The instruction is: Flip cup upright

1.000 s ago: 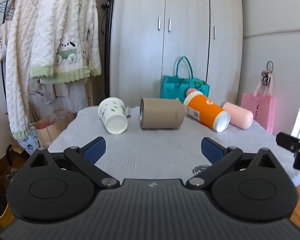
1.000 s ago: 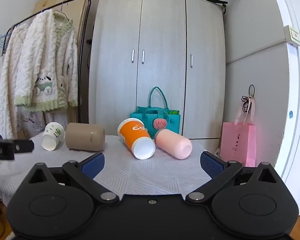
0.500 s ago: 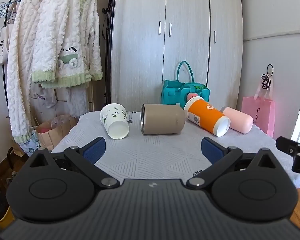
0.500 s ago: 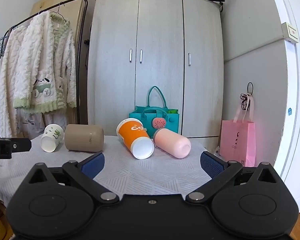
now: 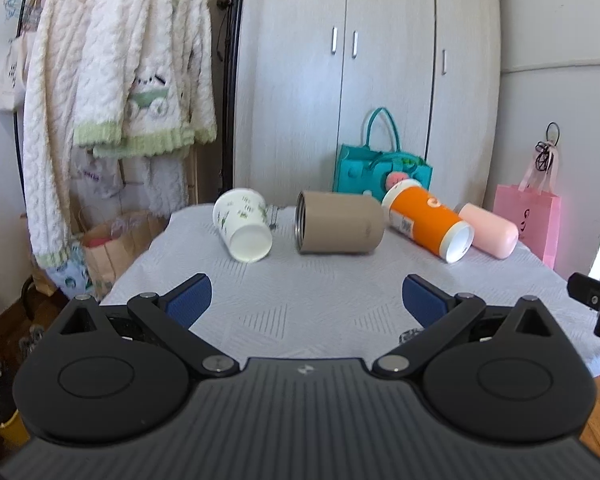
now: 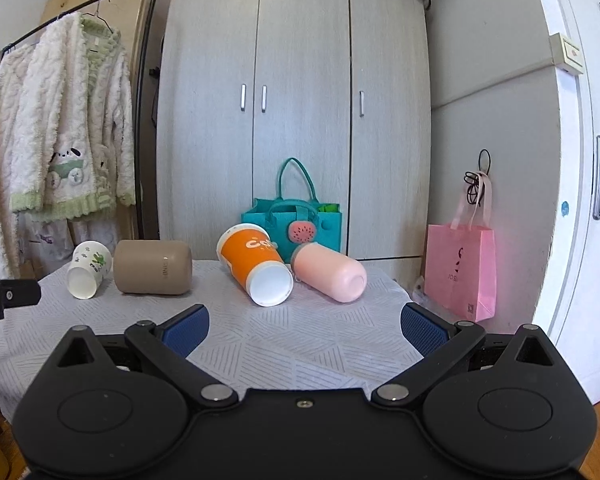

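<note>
While both grippers wait at the near edge of the table (image 5: 324, 312), four cups lie on their sides in a row across its far part. From the left wrist view the white paper cup (image 5: 243, 229) is at 11 o'clock, the beige cup (image 5: 340, 227) at 12 o'clock, the orange cup (image 5: 426, 221) at 1 o'clock, and the pink cup (image 5: 489, 229) just beside it at 2 o'clock. None is upright yet.

The left gripper (image 5: 306, 296) has its jaws spread wide and holds nothing; the right gripper (image 6: 304, 322) is the same, spread wide and empty.

I judge the white paper cup and the orange cup to be light and thin-walled, so a hard pinch could crush them; a gentle hold across the middle of the body seems best. The beige cup looks stiffer and heavier, with a metal rim (image 5: 299, 220), and its smooth wall may slip. Lying round on the cloth, any cup may roll when touched.
</note>
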